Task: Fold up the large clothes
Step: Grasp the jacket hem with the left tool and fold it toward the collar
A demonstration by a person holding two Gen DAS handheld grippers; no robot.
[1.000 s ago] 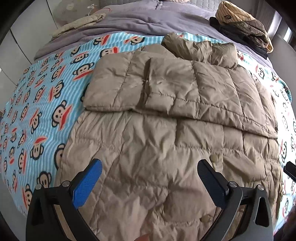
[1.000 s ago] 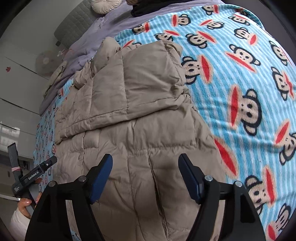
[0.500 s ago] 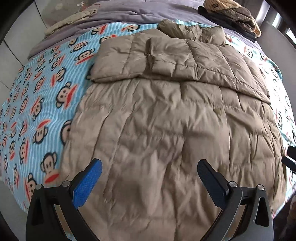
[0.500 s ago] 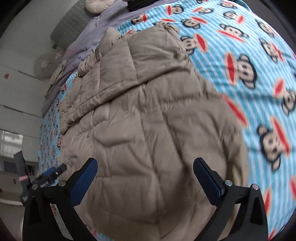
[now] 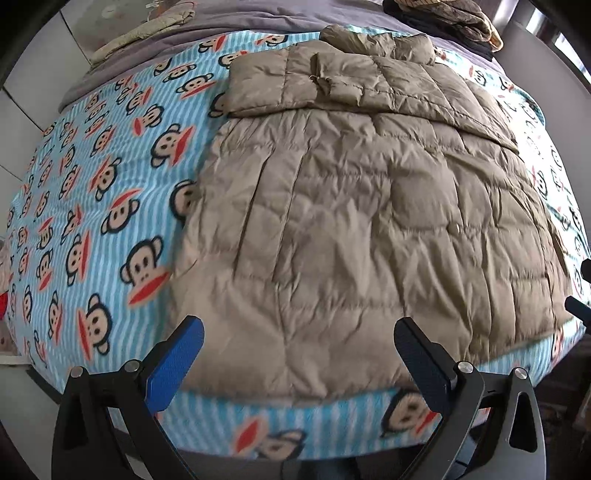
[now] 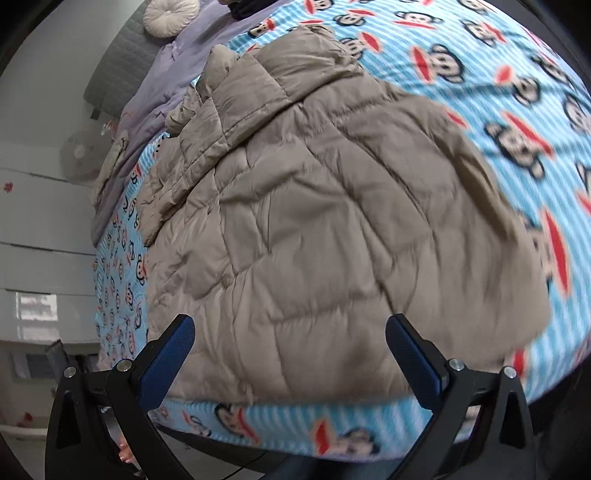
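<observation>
A large tan quilted down jacket lies flat on the bed, sleeves folded across its upper part and hood at the far end. It also shows in the right wrist view. My left gripper is open and empty, hovering above the jacket's near hem at the bed's front edge. My right gripper is open and empty, also above the near hem, toward the jacket's right side.
A blue striped monkey-print blanket covers the bed. A grey duvet and a pile of dark clothes lie at the far end. A round cushion rests by the headboard. White cabinets stand beside the bed.
Both grippers have pulled back toward the bed's near edge, off the jacket. The right gripper's fingers have spread wider. The jacket's hem and the blanket edge have come into view.
</observation>
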